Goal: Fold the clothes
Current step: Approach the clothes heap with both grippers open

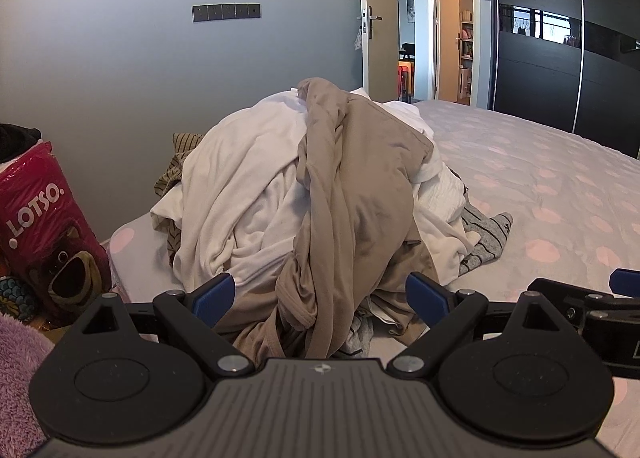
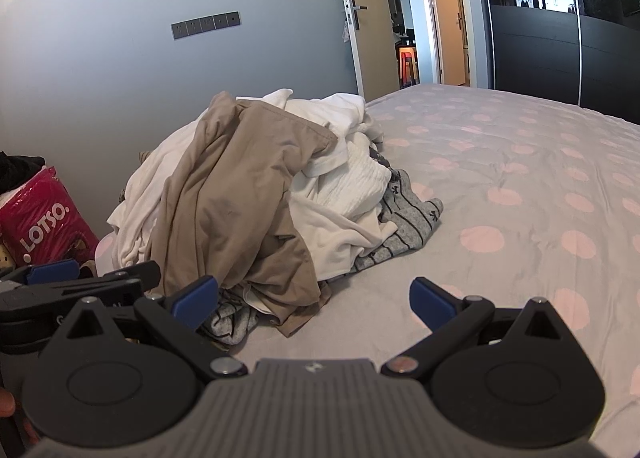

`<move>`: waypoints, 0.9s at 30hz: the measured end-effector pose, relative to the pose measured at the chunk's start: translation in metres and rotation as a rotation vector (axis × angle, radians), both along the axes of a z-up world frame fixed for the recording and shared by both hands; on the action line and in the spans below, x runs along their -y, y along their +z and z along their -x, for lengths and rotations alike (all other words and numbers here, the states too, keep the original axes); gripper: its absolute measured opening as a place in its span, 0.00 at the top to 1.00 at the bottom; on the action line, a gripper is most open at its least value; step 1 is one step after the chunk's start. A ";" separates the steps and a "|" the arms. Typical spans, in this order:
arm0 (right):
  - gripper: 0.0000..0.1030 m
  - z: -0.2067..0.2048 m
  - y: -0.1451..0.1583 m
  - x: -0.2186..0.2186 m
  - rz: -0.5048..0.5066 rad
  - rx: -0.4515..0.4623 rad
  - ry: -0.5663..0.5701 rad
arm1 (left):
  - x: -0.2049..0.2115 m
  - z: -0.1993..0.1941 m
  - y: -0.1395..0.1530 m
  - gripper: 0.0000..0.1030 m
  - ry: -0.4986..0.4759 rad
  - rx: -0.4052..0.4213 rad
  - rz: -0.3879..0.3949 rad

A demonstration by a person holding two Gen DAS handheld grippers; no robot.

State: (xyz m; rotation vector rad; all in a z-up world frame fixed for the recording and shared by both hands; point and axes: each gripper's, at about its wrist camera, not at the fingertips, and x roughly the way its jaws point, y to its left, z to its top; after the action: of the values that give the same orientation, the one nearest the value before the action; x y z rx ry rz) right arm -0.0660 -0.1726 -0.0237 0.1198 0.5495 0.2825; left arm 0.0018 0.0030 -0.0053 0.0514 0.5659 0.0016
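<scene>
A bedroom with grey walls: on the polka-dot bed (image 2: 520, 186), a pile of clothes (image 2: 256, 194) sits unfolded near its left edge, a tan garment (image 1: 352, 194) on top. Left gripper (image 1: 320, 294) and right gripper (image 2: 314, 300) hover spread wide, apparently empty; nothing folded yet.

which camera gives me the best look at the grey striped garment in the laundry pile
The right wrist view. There the grey striped garment spreads out at the pile's right edge on the bed. In the left wrist view only a small corner shows beside the white clothes.
</scene>
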 end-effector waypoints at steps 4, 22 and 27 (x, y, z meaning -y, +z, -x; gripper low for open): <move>0.01 0.000 0.000 -0.002 0.007 -0.005 0.004 | 0.000 0.000 0.000 0.09 0.002 -0.004 0.002; 0.01 0.002 0.000 -0.008 0.026 -0.021 0.016 | 0.000 0.002 0.001 0.09 0.005 -0.005 0.007; 0.01 0.000 -0.002 -0.009 0.029 -0.033 0.017 | -0.001 0.001 0.000 0.09 0.005 -0.007 0.009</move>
State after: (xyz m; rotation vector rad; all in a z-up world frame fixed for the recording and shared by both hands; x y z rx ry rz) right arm -0.0661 -0.1636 -0.0252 0.0924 0.5877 0.2893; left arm 0.0003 0.0040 -0.0049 0.0414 0.5727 0.0040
